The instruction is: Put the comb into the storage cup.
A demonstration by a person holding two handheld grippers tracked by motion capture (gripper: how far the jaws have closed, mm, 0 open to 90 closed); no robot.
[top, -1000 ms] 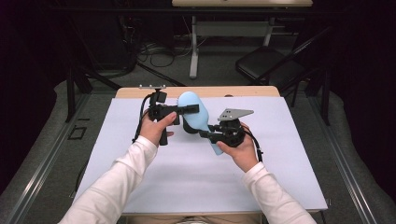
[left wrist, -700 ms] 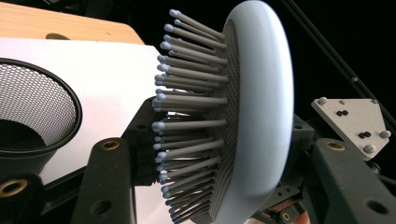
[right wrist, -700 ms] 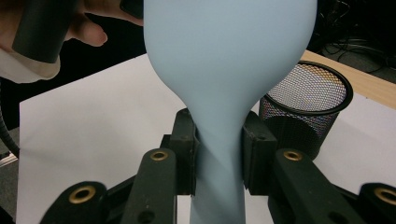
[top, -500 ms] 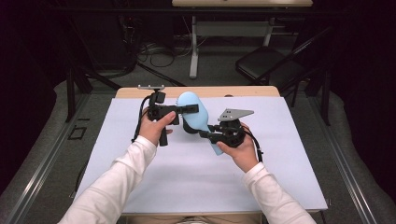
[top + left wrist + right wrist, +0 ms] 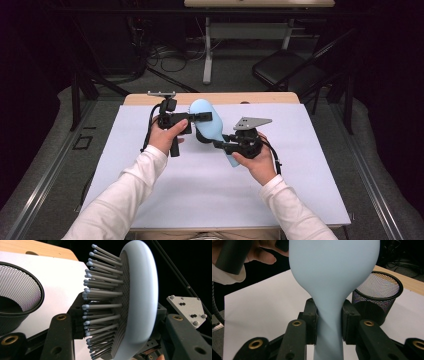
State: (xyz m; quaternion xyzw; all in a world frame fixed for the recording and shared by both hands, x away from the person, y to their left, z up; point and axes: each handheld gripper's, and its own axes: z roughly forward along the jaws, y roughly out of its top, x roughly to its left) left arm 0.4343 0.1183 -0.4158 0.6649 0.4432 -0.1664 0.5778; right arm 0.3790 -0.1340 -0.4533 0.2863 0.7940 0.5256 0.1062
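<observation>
While the right gripper [image 5: 226, 144] clamps the hairbrush [image 5: 209, 126] neck, its head runs far-left between the left gripper [image 5: 200, 117] jaws (closed across it).

The hairbrush [image 5: 207, 122] is pale blue, its smooth back plain; its bristles [image 5: 100, 302] are grey with lighter blue-grey tips, set in a grey dotted cushion. The pen cup [image 5: 375, 296] is black wire mesh with a fine grid pattern. Both grippers, left [image 5: 200, 117] and right [image 5: 220, 142], are black with brass-coloured screw holes. The table cover [image 5: 210, 185] is plain white, over tan wood.
</observation>
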